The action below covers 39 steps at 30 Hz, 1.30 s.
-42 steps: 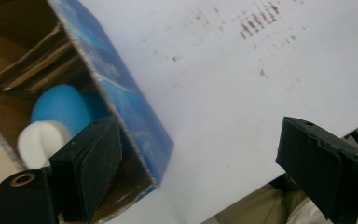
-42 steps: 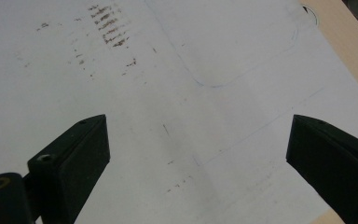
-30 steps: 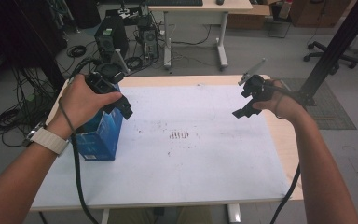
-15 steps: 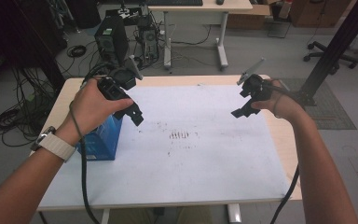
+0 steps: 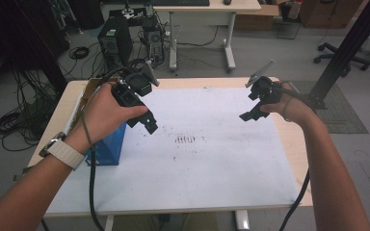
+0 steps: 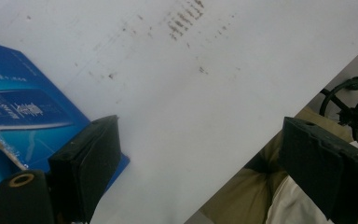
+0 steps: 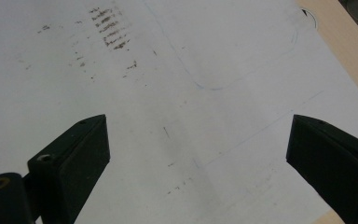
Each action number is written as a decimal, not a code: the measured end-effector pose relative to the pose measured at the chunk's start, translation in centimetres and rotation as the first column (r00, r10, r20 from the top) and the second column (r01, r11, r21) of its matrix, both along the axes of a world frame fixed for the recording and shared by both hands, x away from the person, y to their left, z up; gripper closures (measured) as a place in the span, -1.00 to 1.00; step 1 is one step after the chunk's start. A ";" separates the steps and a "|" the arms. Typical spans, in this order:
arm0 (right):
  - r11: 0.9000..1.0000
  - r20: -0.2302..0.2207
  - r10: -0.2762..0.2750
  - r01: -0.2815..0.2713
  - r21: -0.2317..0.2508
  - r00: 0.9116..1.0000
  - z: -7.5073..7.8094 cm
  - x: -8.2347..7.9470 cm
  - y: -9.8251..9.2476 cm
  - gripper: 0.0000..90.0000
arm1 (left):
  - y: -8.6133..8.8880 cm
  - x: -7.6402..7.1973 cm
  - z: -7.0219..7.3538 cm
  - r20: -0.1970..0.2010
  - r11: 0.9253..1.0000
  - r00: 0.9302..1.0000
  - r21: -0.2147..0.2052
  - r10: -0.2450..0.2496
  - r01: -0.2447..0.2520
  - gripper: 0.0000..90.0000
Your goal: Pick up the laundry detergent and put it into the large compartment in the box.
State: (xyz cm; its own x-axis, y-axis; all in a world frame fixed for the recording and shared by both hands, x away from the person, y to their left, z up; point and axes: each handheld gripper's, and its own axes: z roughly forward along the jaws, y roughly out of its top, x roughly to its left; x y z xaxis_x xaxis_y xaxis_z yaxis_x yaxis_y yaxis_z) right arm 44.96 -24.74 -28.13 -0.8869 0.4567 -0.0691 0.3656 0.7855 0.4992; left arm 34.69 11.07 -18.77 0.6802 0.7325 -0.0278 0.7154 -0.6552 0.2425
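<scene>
Left tongs (image 5: 144, 122) shifted rightward off blue box (image 5: 107, 147), gaping, empty; right tongs (image 5: 249, 114) likewise wide apart above tabletop (image 5: 212, 168).

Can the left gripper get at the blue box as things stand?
Probably yes: the left gripper hangs open and empty just beside the blue box, which stands at the table's left edge with nothing between them.
</scene>
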 end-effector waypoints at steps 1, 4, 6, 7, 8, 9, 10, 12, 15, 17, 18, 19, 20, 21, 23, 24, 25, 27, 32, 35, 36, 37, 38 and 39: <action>1.000 -0.001 0.000 0.000 -0.001 1.000 0.0 0.0 0.0 -0.87 | -0.1 -0.1 0.0 -0.002 1.000 1.000 0.000 -0.003 0.003 -0.70; 1.000 -0.001 -0.001 0.001 -0.001 1.000 0.0 0.0 0.0 -0.87 | -0.5 -0.3 0.1 -0.003 1.000 1.000 0.001 -0.021 0.021 -0.70; 1.000 -0.001 0.000 0.000 -0.002 1.000 0.0 0.0 0.0 -0.86 | -0.8 -0.4 0.2 -0.001 1.000 1.000 0.004 -0.029 0.029 -0.70; 1.000 0.000 0.001 -0.001 0.000 1.000 0.0 0.0 0.0 -0.87 | -1.0 -0.5 0.2 -0.002 0.999 0.999 0.004 -0.034 0.034 -0.70; 1.000 0.000 0.001 -0.001 0.000 1.000 0.0 0.0 0.0 -0.86 | -1.1 -0.5 0.3 -0.005 0.999 0.999 0.005 -0.040 0.040 -0.70; 1.000 0.000 0.001 -0.001 0.003 1.000 0.1 0.0 0.0 -0.86 | -1.3 -0.6 0.3 -0.007 0.999 0.999 0.004 -0.044 0.044 -0.70; 1.000 0.001 0.000 0.000 0.004 1.000 0.1 0.0 0.0 -0.87 | -1.4 -0.7 0.4 -0.008 0.999 0.999 0.001 -0.050 0.050 -0.70; 1.000 -0.001 -0.001 0.001 0.002 1.000 0.1 -0.1 -0.1 -0.87 | -1.7 -0.7 0.4 -0.011 0.998 0.998 0.000 -0.059 0.059 -0.70; 1.000 0.000 -0.005 0.005 0.005 1.000 0.1 0.0 -0.3 -0.87 | -2.1 -0.9 0.3 -0.013 0.997 0.997 -0.007 -0.074 0.074 -0.70; 1.000 0.001 -0.006 0.006 0.006 1.000 0.2 -0.1 -0.3 -0.86 | -2.3 -1.0 0.2 -0.012 0.996 0.996 -0.008 -0.084 0.084 -0.70; 1.000 0.002 -0.005 0.005 0.007 1.000 0.2 -0.1 -0.3 -0.86 | -2.4 -1.1 0.2 -0.012 0.996 0.996 -0.007 -0.087 0.087 -0.70; 1.000 0.002 -0.006 0.006 0.006 1.000 0.2 -0.1 -0.3 -0.87 | -2.5 -1.2 0.2 -0.012 0.996 0.996 -0.007 -0.091 0.091 -0.70; 1.000 0.001 -0.005 0.005 0.006 1.000 0.2 -0.1 -0.3 -0.86 | -2.6 -1.2 0.2 -0.011 0.995 0.995 -0.009 -0.096 0.096 -0.70; 1.000 0.002 -0.002 0.002 0.005 1.000 0.2 0.0 -0.2 -0.86 | -2.8 -1.3 0.3 -0.008 0.995 0.995 -0.010 -0.100 0.100 -0.70; 1.000 0.002 -0.001 0.001 0.006 1.000 0.1 0.0 -0.2 -0.86 | -3.0 -1.5 0.2 -0.008 0.994 0.994 -0.011 -0.111 0.111 -0.70; 1.000 0.001 -0.004 0.004 0.006 1.000 0.1 0.0 -0.2 -0.86 | -3.1 -1.6 0.2 -0.008 0.993 0.993 -0.010 -0.114 0.114 -0.70; 1.000 0.001 -0.004 0.004 0.004 1.000 0.1 0.0 -0.2 -0.87 | -3.1 -1.6 0.2 -0.007 0.993 0.993 -0.009 -0.118 0.118 -0.70; 1.000 0.000 -0.004 0.004 0.002 1.000 0.1 0.0 -0.2 -0.87 | -3.3 -1.9 0.0 -0.010 0.991 0.991 -0.013 -0.130 0.130 -0.70; 1.000 0.003 -0.002 0.002 0.005 1.000 0.1 0.0 -0.1 -0.87 | -3.8 -2.4 -0.2 -0.008 0.987 0.987 -0.017 -0.159 0.158 -0.70; 1.000 0.004 -0.001 0.001 0.003 1.000 0.1 0.0 -0.1 -0.87 | -4.1 -2.7 -0.4 -0.012 0.985 0.985 -0.016 -0.171 0.170 -0.70; 1.000 0.003 0.000 0.000 0.003 1.000 0.1 -0.1 0.0 -0.87 | -4.2 -2.8 -0.5 -0.014 0.985 0.985 -0.018 -0.174 0.174 -0.70; 1.000 0.005 0.000 0.000 0.003 1.000 0.2 -0.1 0.0 -0.87 | -4.2 -2.8 -0.6 -0.016 0.983 0.983 -0.017 -0.181 0.180 -0.70; 1.000 0.005 -0.002 0.002 0.005 1.000 0.2 -0.1 0.0 -0.87 | -4.3 -2.9 -0.7 -0.016 0.983 0.983 -0.019 -0.182 0.182 -0.70; 1.000 0.006 -0.004 0.004 0.005 1.000 0.2 0.0 0.0 -0.87 | -4.4 -3.0 -0.7 -0.015 0.983 0.983 -0.018 -0.185 0.185 -0.70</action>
